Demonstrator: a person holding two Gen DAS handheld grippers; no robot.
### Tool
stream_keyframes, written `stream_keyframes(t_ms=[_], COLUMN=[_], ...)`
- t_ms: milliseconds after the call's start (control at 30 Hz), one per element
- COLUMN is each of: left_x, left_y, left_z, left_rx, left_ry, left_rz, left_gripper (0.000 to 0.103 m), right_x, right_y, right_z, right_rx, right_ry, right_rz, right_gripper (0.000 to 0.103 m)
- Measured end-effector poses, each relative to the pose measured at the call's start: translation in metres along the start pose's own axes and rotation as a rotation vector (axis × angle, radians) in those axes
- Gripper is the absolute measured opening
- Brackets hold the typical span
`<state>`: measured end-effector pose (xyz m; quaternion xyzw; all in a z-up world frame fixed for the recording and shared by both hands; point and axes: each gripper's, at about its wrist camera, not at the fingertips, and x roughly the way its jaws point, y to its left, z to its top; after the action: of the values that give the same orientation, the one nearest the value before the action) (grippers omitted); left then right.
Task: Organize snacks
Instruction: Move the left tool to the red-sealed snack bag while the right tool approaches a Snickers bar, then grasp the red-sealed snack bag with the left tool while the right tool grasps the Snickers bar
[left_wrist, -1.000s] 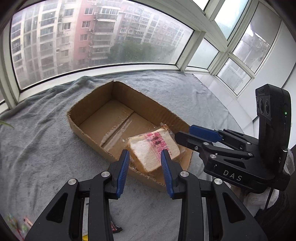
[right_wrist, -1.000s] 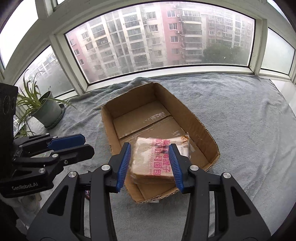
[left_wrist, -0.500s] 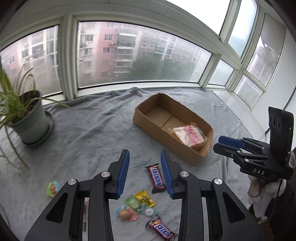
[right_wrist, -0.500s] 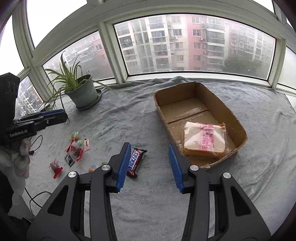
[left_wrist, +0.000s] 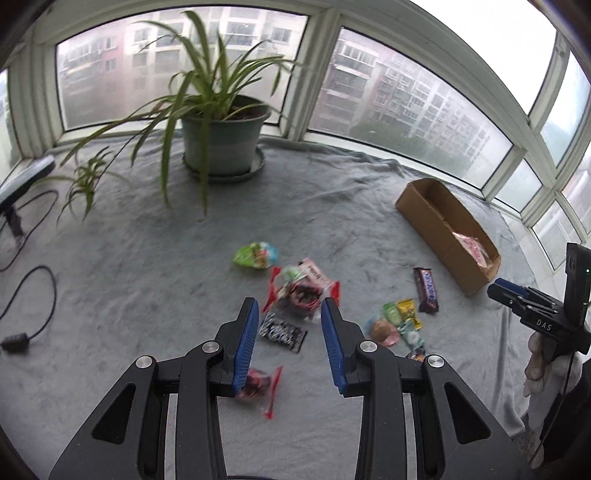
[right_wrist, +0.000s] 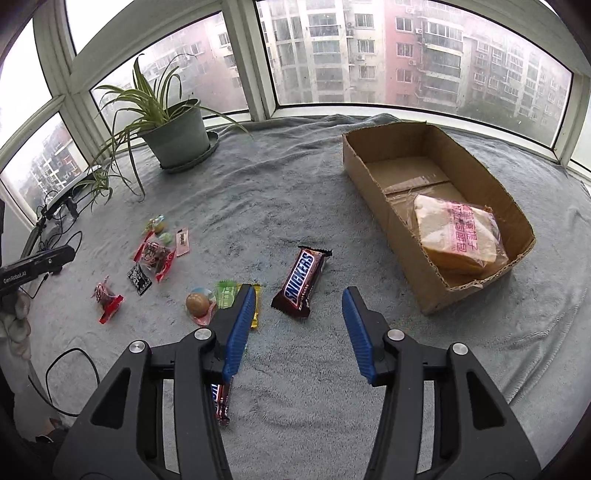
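Observation:
A cardboard box (right_wrist: 402, 236) stands on the grey blanket and holds a wrapped bread pack (right_wrist: 458, 232); the box also shows in the left wrist view (left_wrist: 436, 218). A Snickers bar (right_wrist: 301, 282) lies just ahead of my open, empty right gripper (right_wrist: 297, 306). My left gripper (left_wrist: 288, 319) is open and empty above a red-wrapped snack bag (left_wrist: 299, 291) and a black packet (left_wrist: 282, 331). Several small sweets (left_wrist: 395, 321) lie to its right, with the Snickers bar (left_wrist: 426, 290) beyond.
A potted spider plant (left_wrist: 221, 133) stands at the back by the windows. A black cable (left_wrist: 33, 295) lies on the blanket at left. A second Snickers bar (right_wrist: 219, 402) lies under my right gripper's left finger. A green packet (left_wrist: 256, 254) lies ahead of the snack pile.
Both grippers have swung left, away from the box with the bread in it. The left now faces the snack pile and plant; the right has dropped toward the Snickers bar.

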<state>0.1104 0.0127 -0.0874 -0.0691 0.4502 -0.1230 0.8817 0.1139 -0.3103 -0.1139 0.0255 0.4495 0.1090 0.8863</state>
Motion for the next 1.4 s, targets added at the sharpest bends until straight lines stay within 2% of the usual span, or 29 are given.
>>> stream_keyframes(t_ms=[67, 100, 133, 200, 267, 300, 333, 633, 967, 1367, 1400], left_x=[0.002, 0.003, 0.003, 0.003, 0.004, 0.004, 0.006, 0.029, 0.050, 0.064, 0.064], left_y=[0.008, 0.011, 0.016, 0.021, 0.023, 0.023, 0.023, 0.034, 0.029, 0.029, 0.030], left_z=[-0.014, -0.020, -0.026, -0.036, -0.045, -0.050, -0.053, -0.063, -0.060, -0.061, -0.061], left_rx=[-0.020, -0.029, -0.039, -0.057, -0.063, -0.063, -0.066, -0.164, -0.132, -0.111, -0.111], left_ry=[0.018, 0.027, 0.033, 0.047, 0.055, 0.057, 0.060, 0.130, 0.152, 0.153, 0.151], left_rz=[0.023, 0.031, 0.033, 0.035, 0.053, 0.063, 0.068, 0.058, 0.085, 0.139, 0.143], left_gripper=[0.032, 0.034, 0.035, 0.036, 0.046, 0.056, 0.058, 0.058, 0.058, 0.057, 0.052], right_x=[0.006, 0.009, 0.011, 0.016, 0.021, 0.024, 0.027, 0.051, 0.079, 0.105, 0.106], right_y=[0.001, 0.001, 0.001, 0.002, 0.002, 0.003, 0.003, 0.002, -0.005, 0.001, 0.001], right_z=[-0.003, -0.004, -0.006, -0.009, -0.010, -0.011, -0.012, -0.011, -0.002, 0.009, 0.009], right_rx=[0.004, 0.007, 0.010, 0.015, 0.016, 0.016, 0.015, 0.017, 0.037, -0.008, -0.012], right_ry=[0.013, 0.018, 0.019, 0.024, 0.035, 0.041, 0.047, 0.088, 0.123, 0.155, 0.159], right_rz=[-0.004, -0.009, -0.012, -0.013, -0.018, -0.024, -0.028, -0.032, -0.048, -0.081, -0.082], right_gripper=[0.051, 0.056, 0.066, 0.072, 0.072, 0.072, 0.072, 0.072, 0.072, 0.072, 0.069])
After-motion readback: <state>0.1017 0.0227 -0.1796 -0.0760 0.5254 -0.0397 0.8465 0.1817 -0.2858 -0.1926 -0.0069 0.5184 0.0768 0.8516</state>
